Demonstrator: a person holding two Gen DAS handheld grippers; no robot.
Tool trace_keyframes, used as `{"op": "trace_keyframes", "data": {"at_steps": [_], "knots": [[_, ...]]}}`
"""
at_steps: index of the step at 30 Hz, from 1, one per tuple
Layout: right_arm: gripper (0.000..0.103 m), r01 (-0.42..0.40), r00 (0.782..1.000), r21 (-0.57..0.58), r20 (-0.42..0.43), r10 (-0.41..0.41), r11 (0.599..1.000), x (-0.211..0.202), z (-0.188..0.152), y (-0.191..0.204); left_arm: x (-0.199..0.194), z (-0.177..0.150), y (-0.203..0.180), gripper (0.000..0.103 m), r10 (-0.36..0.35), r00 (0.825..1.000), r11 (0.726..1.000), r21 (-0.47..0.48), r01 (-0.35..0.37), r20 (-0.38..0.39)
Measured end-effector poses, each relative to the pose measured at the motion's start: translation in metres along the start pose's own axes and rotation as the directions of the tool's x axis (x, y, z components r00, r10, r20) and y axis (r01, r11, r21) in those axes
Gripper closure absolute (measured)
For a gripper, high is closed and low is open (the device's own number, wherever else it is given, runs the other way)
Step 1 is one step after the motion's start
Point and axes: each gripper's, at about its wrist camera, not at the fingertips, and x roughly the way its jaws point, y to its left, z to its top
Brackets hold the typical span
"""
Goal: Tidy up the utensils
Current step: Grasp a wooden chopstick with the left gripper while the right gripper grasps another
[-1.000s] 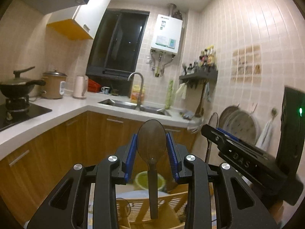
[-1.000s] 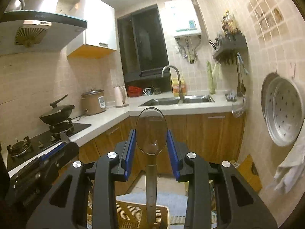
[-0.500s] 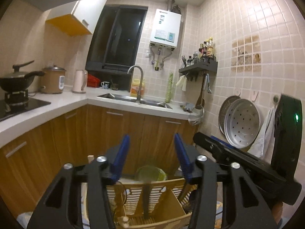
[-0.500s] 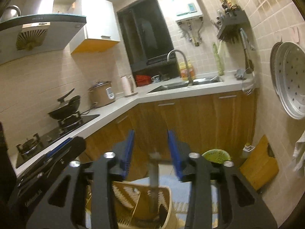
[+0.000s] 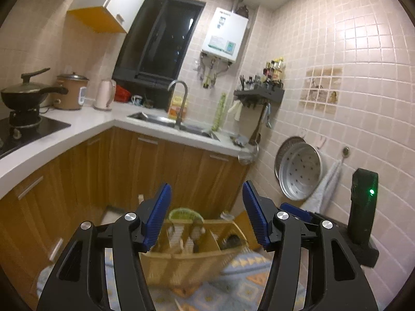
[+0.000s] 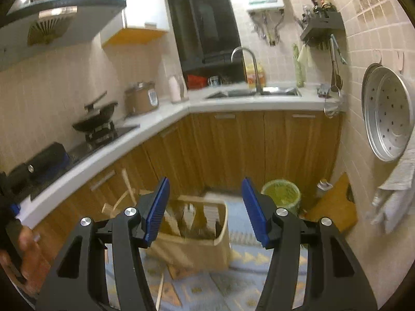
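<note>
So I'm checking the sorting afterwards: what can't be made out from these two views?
- Utensils inside the beige utensil basket: left wrist view, motion blur plus the dividers; type and count unreadable.
- The same basket in the right wrist view: smeared, near wall hides the contents.
- Basket's base: cut off by the left gripper fingers.
- Pale stick on the mat: cut off at the bottom edge by the right gripper frame.

We see a home kitchen: a sink (image 5: 166,119) with tap, wooden cabinets (image 5: 145,165), a wok (image 5: 23,96) on the stove
</note>
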Motion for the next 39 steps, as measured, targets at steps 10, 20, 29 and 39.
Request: {"op": "trace_keyframes", "data": {"at_steps": [10,20,29,39], "knots": [[0.049,0.071,0.894,0.009,-0.445,-0.06,0.997,0.009,-0.068,-0.005,0.011,-0.069,0.0,0.049,-0.015,0.914,1.0,-0.026,0.005,-0.405],[0.058,0.047,0.688,0.101,-0.725,0.041,0.994,0.038,-0.156,-0.025,0.064,-0.139,0.026,0.058,0.072,0.761,0.988,-0.061,-0.145,-0.645],[0.077,0.029,0.606,0.044,-0.795,0.017,0.999,0.049,-0.191,-0.014,0.099,-0.185,0.028,0.069,0.082,0.653,0.981,-0.056,-0.187,-0.753],[0.093,0.048,0.6,-0.085,-0.794,-0.097,0.995,0.049,-0.202,0.009,0.114,-0.207,-0.009,0.073,0.223,0.592,0.975,0.17,-0.145,-0.774]]}}
